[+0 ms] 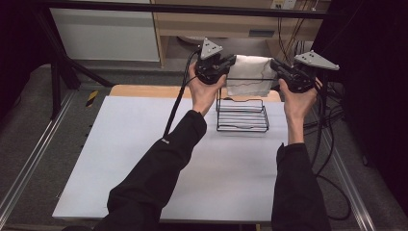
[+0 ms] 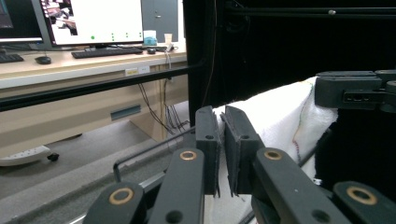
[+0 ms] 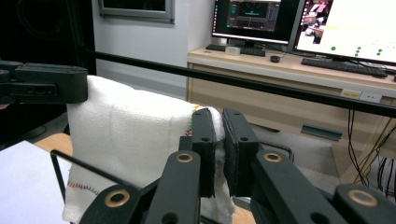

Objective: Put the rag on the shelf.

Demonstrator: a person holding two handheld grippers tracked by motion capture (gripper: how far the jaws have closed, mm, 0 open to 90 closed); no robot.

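While a white cloth (image 1: 250,74) is stretched between them, the left gripper (image 1: 230,61) and the right gripper (image 1: 275,65) are each clenched on one upper corner, the fabric pinched between each pair of jaws. The cloth is hung below and between the jaws, draped over the top bar of a black wire rack (image 1: 242,115) set on the white worktop (image 1: 144,159).
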